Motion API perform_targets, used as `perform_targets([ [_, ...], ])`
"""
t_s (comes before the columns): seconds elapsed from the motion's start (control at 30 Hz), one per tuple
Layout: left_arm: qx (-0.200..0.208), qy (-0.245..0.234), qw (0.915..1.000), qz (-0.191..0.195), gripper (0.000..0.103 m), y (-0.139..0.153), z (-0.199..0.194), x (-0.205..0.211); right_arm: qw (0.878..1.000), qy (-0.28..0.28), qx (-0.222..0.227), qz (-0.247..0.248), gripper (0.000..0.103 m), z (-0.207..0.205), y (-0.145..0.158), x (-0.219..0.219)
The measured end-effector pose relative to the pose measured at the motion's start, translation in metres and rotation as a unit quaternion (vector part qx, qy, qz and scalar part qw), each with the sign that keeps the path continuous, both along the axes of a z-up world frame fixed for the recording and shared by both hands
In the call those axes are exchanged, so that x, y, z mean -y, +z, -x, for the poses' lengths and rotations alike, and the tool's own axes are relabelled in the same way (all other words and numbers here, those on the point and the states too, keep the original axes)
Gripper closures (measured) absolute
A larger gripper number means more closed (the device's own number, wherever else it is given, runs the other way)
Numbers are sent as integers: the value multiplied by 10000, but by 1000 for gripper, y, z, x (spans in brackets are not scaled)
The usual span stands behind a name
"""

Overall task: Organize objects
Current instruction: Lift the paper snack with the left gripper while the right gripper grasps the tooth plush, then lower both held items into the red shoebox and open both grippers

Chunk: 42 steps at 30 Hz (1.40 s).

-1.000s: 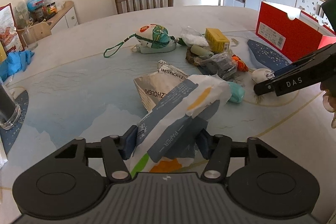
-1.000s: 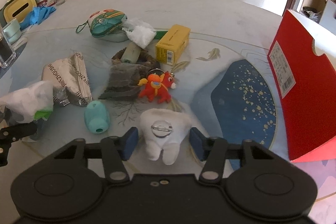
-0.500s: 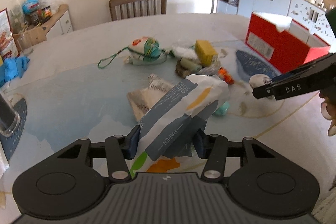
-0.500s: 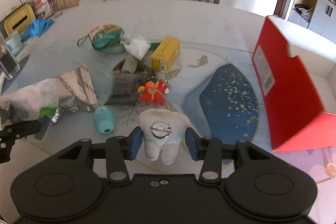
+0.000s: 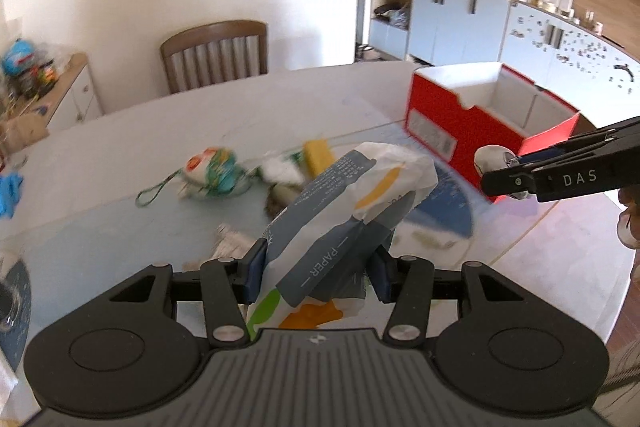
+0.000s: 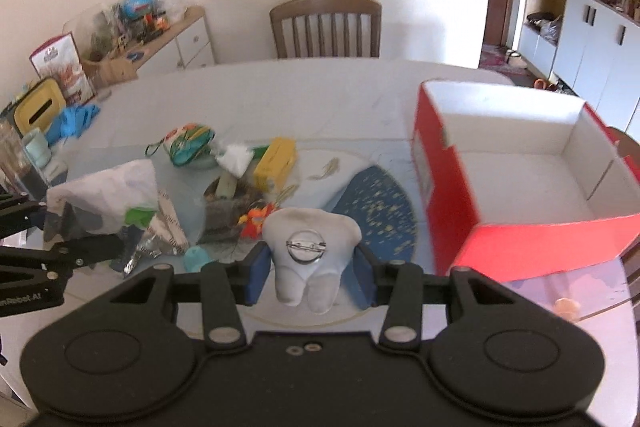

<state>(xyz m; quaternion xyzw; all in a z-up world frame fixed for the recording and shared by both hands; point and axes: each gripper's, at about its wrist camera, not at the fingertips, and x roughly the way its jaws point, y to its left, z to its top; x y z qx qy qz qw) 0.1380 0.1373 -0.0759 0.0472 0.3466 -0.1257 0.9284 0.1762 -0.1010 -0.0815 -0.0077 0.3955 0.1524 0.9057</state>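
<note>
My left gripper [image 5: 318,273] is shut on a crumpled paper bag [image 5: 344,223] printed PAPER and holds it above the table. My right gripper [image 6: 308,277] is shut on a white tooth-shaped plush [image 6: 310,249] with a metal pin, also lifted. The plush also shows in the left wrist view [image 5: 492,159], in front of the open red box [image 5: 480,115]. The red box [image 6: 500,163] with a white inside stands at the right. The bag also shows in the right wrist view [image 6: 108,191].
On the table lie a colourful pouch [image 6: 188,143], a yellow box [image 6: 276,163], a white tissue [image 6: 236,159], an orange toy [image 6: 256,221], a teal object [image 6: 196,259] and a foil packet [image 6: 168,227]. A wooden chair [image 6: 326,27] stands behind the table.
Both grippers have risen well above the table with the bag and the plush. The views now look down into the red box from higher up.
</note>
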Motion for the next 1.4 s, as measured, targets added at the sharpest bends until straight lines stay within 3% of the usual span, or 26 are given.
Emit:
perform_targets([
  [0.33,123,-297,9995,-5,53,28,-25,77,9996,-49,262,-82,59,-11,24,66],
  [0.6,-44,-299,9995,87,53,35,-54,143,9994,-25,335,-72,59,-27,27,124],
  [1.13,-174,-649,9975,-214,52,43,-135,255,9995,-61,301,70,59,-83,10,209],
  [1.4,-539,-849,9941,-398,52,26,-183,293,9994,111,128,287,59,-118,-8,227],
])
